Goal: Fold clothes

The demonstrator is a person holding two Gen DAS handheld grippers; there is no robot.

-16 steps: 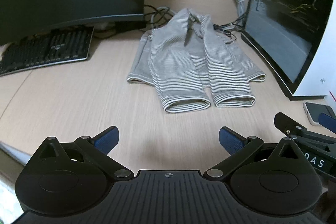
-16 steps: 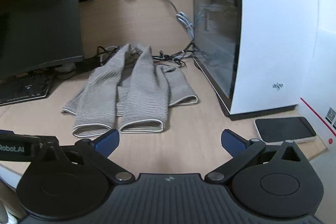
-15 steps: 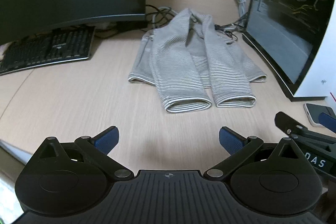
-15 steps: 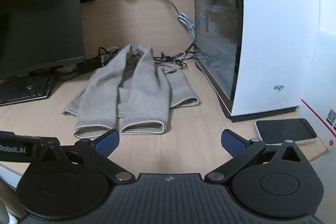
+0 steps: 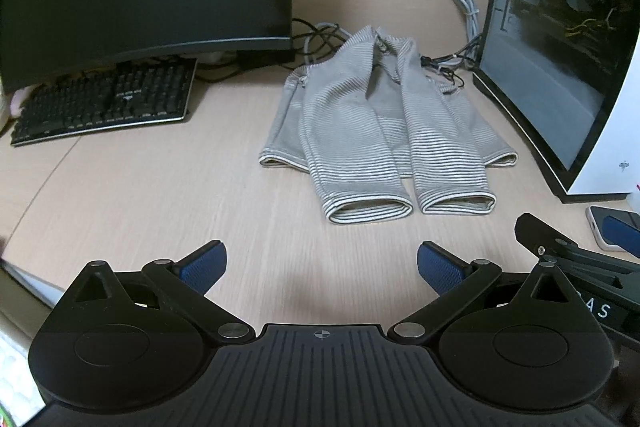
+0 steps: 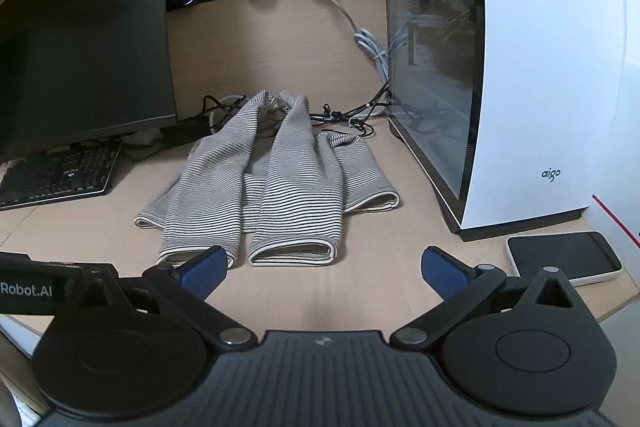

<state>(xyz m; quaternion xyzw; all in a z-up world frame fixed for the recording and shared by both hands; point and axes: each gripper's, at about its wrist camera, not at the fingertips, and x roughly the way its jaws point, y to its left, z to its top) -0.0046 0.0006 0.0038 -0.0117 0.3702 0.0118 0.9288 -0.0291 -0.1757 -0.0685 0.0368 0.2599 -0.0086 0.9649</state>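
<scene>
- Grey-and-white striped knit top (image 5: 384,131): lies flat mid-desk on the pale wood desk (image 5: 140,195), both sleeves folded in, cuffs toward the grippers.
- Left gripper (image 5: 320,265): blue-padded jaws wide apart, empty, near the cuffs, not touching.
- Right gripper (image 6: 322,269): likewise wide open, holding nothing.
- Step, by judgement: sleeves done; body fold pending.
- Next move calls for: each gripper pinching the hem end, carrying it toward the collar.
- Nearby: black keyboard (image 5: 104,103), white-cased phone (image 6: 564,257).

Garment (image 5: 384,135) on desk (image 5: 140,195); keyboard (image 5: 104,103) left, computer case (image 5: 560,39) right.
</scene>
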